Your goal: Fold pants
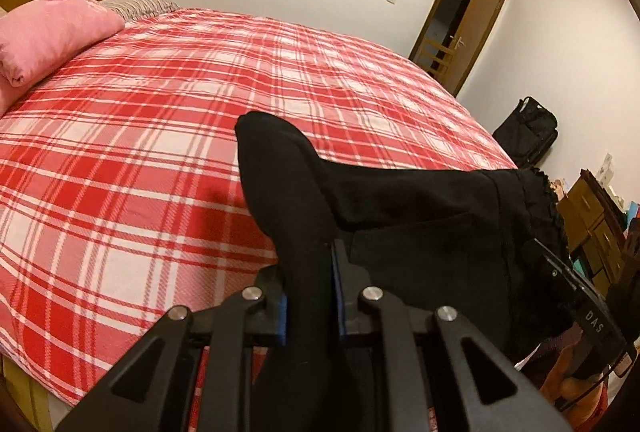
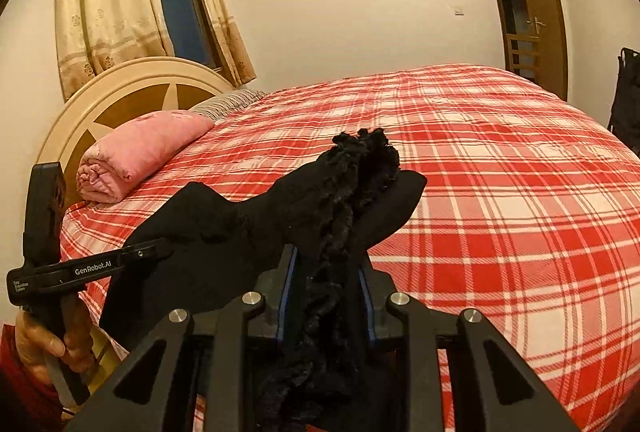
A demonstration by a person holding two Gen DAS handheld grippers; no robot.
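Observation:
The black pants [image 1: 420, 200] hang stretched between both grippers above the red plaid bed [image 1: 160, 112]. My left gripper [image 1: 310, 264] is shut on a smooth black fold that stands up between its blue-padded fingers. My right gripper [image 2: 326, 260] is shut on the fuzzy-lined edge of the pants [image 2: 224, 228], which bunches up over its fingers. The right wrist view shows the left gripper [image 2: 140, 254] at the left edge, gripping the other end, with a hand [image 2: 40, 344] on its handle. The right gripper's body [image 1: 560, 268] shows at the right of the left wrist view.
A rolled pink blanket [image 2: 136, 152] lies by the cream headboard [image 2: 120, 92] on the plaid cover [image 2: 500, 172]. A striped pillow sits behind it. A brown door [image 1: 468, 24] stands ajar, with a black suitcase [image 1: 528, 130] and wooden drawers [image 1: 588, 216] beyond the bed.

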